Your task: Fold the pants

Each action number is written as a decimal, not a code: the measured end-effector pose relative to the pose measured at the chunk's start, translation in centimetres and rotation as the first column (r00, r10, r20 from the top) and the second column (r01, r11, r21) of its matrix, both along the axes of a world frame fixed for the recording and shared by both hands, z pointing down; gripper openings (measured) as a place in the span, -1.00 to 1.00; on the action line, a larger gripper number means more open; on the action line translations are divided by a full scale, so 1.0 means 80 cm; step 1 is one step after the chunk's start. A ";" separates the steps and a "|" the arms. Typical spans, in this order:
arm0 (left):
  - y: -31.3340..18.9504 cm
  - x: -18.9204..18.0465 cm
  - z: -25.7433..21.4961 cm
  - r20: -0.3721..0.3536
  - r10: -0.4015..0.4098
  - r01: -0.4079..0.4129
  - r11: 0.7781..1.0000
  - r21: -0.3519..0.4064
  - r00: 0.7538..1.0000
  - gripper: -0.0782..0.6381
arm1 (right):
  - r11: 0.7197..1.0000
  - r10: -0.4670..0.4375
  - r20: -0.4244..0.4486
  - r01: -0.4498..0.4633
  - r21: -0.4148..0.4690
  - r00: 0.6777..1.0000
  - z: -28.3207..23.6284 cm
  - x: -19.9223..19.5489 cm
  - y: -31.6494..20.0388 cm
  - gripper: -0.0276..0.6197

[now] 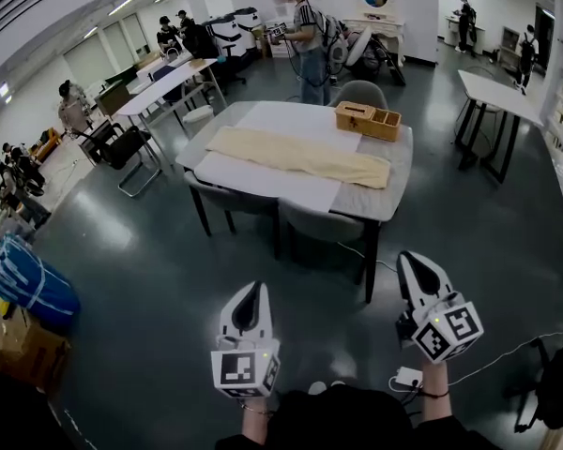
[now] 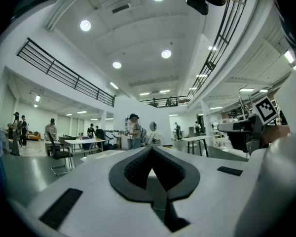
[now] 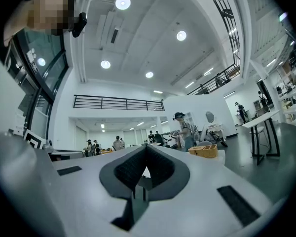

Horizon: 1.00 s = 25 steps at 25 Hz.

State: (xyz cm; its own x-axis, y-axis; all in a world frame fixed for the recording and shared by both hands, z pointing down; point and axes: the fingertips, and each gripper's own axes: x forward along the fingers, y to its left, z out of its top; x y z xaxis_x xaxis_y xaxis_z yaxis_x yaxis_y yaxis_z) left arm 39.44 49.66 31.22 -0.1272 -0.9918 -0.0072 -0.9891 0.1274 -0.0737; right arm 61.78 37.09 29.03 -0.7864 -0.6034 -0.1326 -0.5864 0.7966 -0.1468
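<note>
The beige pants [image 1: 300,155] lie stretched out lengthwise on a white mat [image 1: 263,181] that covers a grey table [image 1: 394,200] across the room. Both grippers are held low and close to my body, well short of the table, and point towards it. My left gripper [image 1: 253,291] is shut with nothing between its jaws; its tips meet in the left gripper view [image 2: 151,148]. My right gripper [image 1: 408,259] is also shut and empty, with its tips together in the right gripper view [image 3: 146,146].
A wooden box [image 1: 367,120] with compartments stands at the table's far right corner. Grey chairs [image 1: 324,225] are tucked under the near side. A person [image 1: 305,36] stands beyond the table. A blue bag [image 1: 28,284] and a cardboard box [image 1: 19,350] are at the left.
</note>
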 end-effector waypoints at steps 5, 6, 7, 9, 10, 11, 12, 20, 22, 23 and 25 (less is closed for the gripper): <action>-0.005 0.005 0.011 -0.014 -0.018 0.017 1.000 -0.024 1.000 -0.74 | 1.000 -0.016 0.000 0.016 -0.021 1.000 0.009 0.000 -0.014 -0.87; -0.005 0.004 0.015 -0.019 -0.024 0.023 0.999 -0.030 1.000 -0.74 | 0.999 -0.020 0.000 0.020 -0.027 1.000 0.012 -0.002 -0.016 -0.87; -0.004 0.003 0.019 -0.024 -0.031 0.030 0.999 -0.037 0.999 -0.74 | 0.999 -0.024 0.001 0.024 -0.032 1.000 0.014 -0.005 -0.019 -0.87; -0.004 -0.004 0.026 -0.036 -0.051 0.049 0.998 -0.049 0.998 -0.74 | 0.998 -0.035 0.009 0.035 -0.046 0.999 0.017 -0.012 -0.025 -0.87; -0.004 -0.007 0.028 -0.040 -0.061 0.059 0.997 -0.052 0.997 -0.74 | 0.998 -0.041 0.013 0.041 -0.053 0.999 0.018 -0.015 -0.028 -0.87; -0.005 -0.011 0.030 -0.041 -0.070 0.068 0.996 -0.055 0.997 -0.74 | 0.997 -0.047 0.017 0.048 -0.059 0.999 0.019 -0.018 -0.031 -0.87; -0.006 -0.015 0.031 -0.039 -0.078 0.075 0.995 -0.060 0.996 -0.74 | 0.997 -0.053 0.021 0.054 -0.063 0.998 0.020 -0.021 -0.035 -0.87; -0.046 -0.056 0.036 -0.047 -0.088 0.084 0.994 -0.074 0.995 -0.74 | 0.995 -0.073 0.032 0.075 -0.072 0.997 0.024 -0.066 -0.075 -0.87; -0.065 -0.073 0.036 -0.052 -0.081 0.077 0.995 -0.071 0.995 -0.74 | 0.994 -0.076 0.031 0.078 -0.081 0.997 0.026 -0.083 -0.090 -0.87; -0.076 -0.082 0.036 -0.056 -0.075 0.072 0.995 -0.068 0.996 -0.74 | 0.993 -0.077 0.034 0.080 -0.089 0.996 0.027 -0.092 -0.098 -0.87; -0.100 -0.100 0.035 -0.063 -0.059 0.055 0.997 -0.061 0.996 -0.74 | 0.992 -0.074 0.037 0.078 -0.099 0.997 0.028 -0.111 -0.115 -0.87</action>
